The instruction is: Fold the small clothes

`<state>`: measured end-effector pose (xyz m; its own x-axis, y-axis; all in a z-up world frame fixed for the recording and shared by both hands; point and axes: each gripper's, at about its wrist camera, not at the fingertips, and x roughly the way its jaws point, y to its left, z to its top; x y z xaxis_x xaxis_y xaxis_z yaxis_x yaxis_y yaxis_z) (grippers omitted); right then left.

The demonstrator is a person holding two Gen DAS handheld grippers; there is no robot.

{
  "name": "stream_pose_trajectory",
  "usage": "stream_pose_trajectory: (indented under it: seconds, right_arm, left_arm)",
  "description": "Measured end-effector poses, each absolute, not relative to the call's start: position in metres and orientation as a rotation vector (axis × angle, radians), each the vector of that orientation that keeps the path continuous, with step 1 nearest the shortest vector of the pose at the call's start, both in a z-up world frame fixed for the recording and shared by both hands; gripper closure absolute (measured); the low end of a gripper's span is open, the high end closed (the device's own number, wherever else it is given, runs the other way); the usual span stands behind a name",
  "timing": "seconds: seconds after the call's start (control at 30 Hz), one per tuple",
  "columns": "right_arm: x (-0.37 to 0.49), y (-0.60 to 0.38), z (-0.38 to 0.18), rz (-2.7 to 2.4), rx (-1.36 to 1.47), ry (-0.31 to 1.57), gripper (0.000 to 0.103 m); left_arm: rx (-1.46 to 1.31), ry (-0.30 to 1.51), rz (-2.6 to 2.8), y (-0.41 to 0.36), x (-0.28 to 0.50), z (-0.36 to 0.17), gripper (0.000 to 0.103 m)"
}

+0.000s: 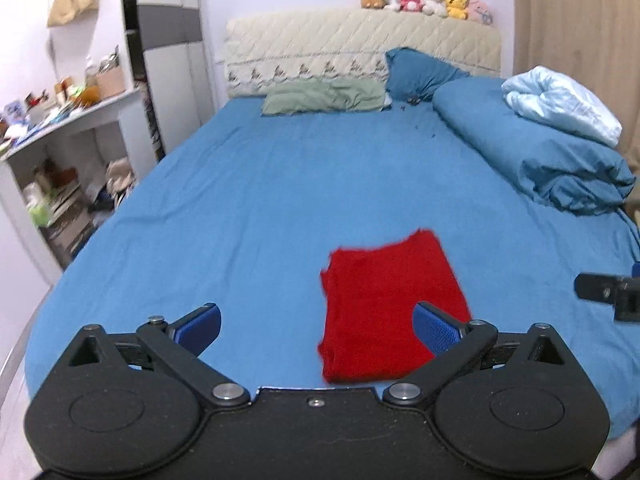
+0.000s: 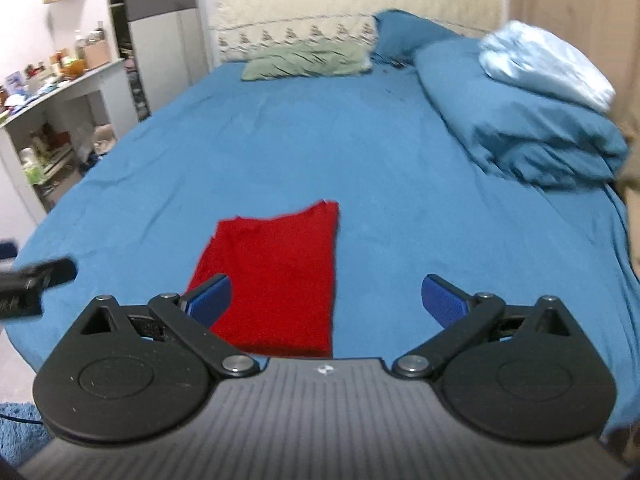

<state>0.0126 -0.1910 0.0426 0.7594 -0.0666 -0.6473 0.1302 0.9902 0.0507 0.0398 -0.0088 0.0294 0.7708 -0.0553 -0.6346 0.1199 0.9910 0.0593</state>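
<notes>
A red garment (image 1: pixel 390 304) lies folded into a flat rectangle on the blue bedsheet (image 1: pixel 280 200), near the bed's front edge. My left gripper (image 1: pixel 318 326) is open and empty, above the sheet with its right finger over the garment's near right part. In the right wrist view the same red garment (image 2: pixel 276 272) lies left of centre. My right gripper (image 2: pixel 328 300) is open and empty, its left finger over the garment's near left corner. Each gripper shows at the edge of the other's view: the right one (image 1: pixel 608 292) and the left one (image 2: pixel 32 280).
A rolled blue duvet (image 1: pixel 540 148) with a light blue blanket (image 1: pixel 560 100) lies along the bed's right side. Green pillow (image 1: pixel 324 96) and blue pillow (image 1: pixel 420 72) sit at the headboard, plush toys (image 1: pixel 424 0) on top. A cluttered white shelf (image 1: pixel 60 120) stands left.
</notes>
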Motion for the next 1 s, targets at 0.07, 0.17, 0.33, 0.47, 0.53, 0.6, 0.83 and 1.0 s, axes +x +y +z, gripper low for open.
stream_pose_trajectory:
  seconds: [0.07, 0.17, 0.33, 0.47, 0.53, 0.6, 0.83, 1.0]
  right_arm:
    - [0.001, -0.189, 0.036, -0.114, 0.111, 0.725, 0.0]
    - [-0.016, -0.183, 0.023, -0.133, 0.099, 0.757, 0.0]
    - [-0.031, -0.178, 0.002, -0.114, 0.099, 0.791, 0.0]
    - [-0.038, -0.174, 0.001, -0.109, 0.075, 0.784, 0.0]
    - [-0.039, -0.174, 0.002, -0.109, 0.07, 0.78, 0.0]
    - [-0.041, -0.175, 0.003, -0.114, 0.07, 0.776, 0.0]
    - [-0.049, -0.176, 0.006, -0.122, 0.063, 0.769, 0.0]
    - [-0.05, -0.177, 0.007, -0.123, 0.066, 0.768, 0.0]
  left_arm:
    - [0.091, 0.707, -0.09, -0.004, 0.027, 0.022, 0.0]
    - [0.092, 0.744, -0.077, 0.001, 0.014, 0.009, 0.0]
    - [0.094, 0.749, -0.075, 0.003, -0.001, 0.004, 0.0]
    - [0.075, 0.73, -0.085, 0.004, -0.008, 0.008, 0.0]
    - [0.061, 0.725, -0.089, 0.004, -0.01, 0.009, 0.0]
    - [0.061, 0.723, -0.091, 0.001, -0.012, 0.01, 0.0]
    - [0.065, 0.712, -0.105, -0.005, -0.015, 0.011, 0.0]
    - [0.067, 0.708, -0.107, -0.007, -0.016, 0.01, 0.0]
